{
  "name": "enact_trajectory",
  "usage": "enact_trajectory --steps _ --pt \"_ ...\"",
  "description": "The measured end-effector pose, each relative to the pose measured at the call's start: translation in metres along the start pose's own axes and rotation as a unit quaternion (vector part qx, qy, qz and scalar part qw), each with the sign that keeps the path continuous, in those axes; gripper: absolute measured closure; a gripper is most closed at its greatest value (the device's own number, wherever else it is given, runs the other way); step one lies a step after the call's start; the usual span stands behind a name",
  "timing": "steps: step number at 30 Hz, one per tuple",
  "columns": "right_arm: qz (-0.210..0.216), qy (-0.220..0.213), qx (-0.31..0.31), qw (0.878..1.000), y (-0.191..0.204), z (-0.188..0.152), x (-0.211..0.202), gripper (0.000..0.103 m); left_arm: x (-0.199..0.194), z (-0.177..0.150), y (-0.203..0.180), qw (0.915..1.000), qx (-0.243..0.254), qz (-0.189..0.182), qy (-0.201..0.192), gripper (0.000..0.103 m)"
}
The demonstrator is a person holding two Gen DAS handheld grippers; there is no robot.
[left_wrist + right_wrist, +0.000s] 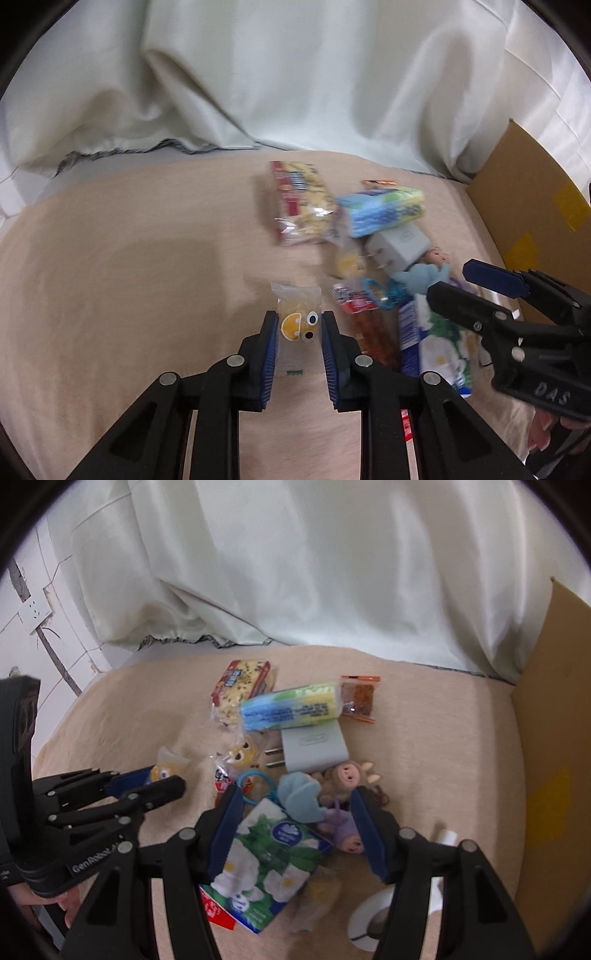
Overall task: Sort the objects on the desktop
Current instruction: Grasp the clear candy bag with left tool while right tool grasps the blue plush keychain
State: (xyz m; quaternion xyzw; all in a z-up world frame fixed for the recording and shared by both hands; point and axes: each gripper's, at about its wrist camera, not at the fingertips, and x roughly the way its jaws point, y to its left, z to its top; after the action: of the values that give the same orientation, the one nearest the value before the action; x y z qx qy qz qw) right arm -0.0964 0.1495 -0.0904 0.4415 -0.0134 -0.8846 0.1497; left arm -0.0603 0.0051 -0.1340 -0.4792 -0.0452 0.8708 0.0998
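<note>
beige tablecloth [129, 280] covers the surface. pale curtain [295, 74] hangs along the far side, its dark-trimmed hem meeting the cloth. brown cardboard panel [554, 738] with yellow tape patches stands at right. white tiled wall with socket [35, 613] at far left.

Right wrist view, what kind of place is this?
Probably a room at home: a table under beige cloth, a pale curtain behind, a tiled wall with a socket, and a cardboard box beside it.
</note>
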Motion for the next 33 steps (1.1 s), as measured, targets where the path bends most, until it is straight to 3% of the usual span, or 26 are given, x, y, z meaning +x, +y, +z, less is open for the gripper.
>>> enact_trajectory --steps 4,9,22,25,32,33 --pt "0.003 0.004 -0.004 1.0 0.004 0.001 0.005 0.044 0.001 -0.008 0.015 0.9999 -0.009 0.013 0.0 0.079" --pt "-0.01 0.015 -0.006 1.0 0.002 -0.002 0.011 0.078 -0.001 -0.01 0.021 0.9997 -0.016 0.016 -0.003 0.079" --pt "0.015 -0.026 0.0 1.0 0.01 0.008 -0.033 0.083 -0.024 -0.003 0.013 0.9993 -0.01 0.009 -0.034 0.079" --pt "0.018 -0.044 -0.005 0.999 0.017 0.013 -0.05 0.097 -0.035 0.0 0.012 0.9988 -0.013 0.011 -0.045 0.079" --pt "0.0 -0.048 -0.025 0.999 0.024 0.013 -0.058 0.096 -0.058 0.001 0.008 0.9976 -0.01 0.013 -0.067 0.079" --pt "-0.006 -0.051 -0.025 0.998 0.023 0.01 -0.058 0.091 -0.059 -0.001 0.008 0.9976 -0.01 0.013 -0.067 0.079"
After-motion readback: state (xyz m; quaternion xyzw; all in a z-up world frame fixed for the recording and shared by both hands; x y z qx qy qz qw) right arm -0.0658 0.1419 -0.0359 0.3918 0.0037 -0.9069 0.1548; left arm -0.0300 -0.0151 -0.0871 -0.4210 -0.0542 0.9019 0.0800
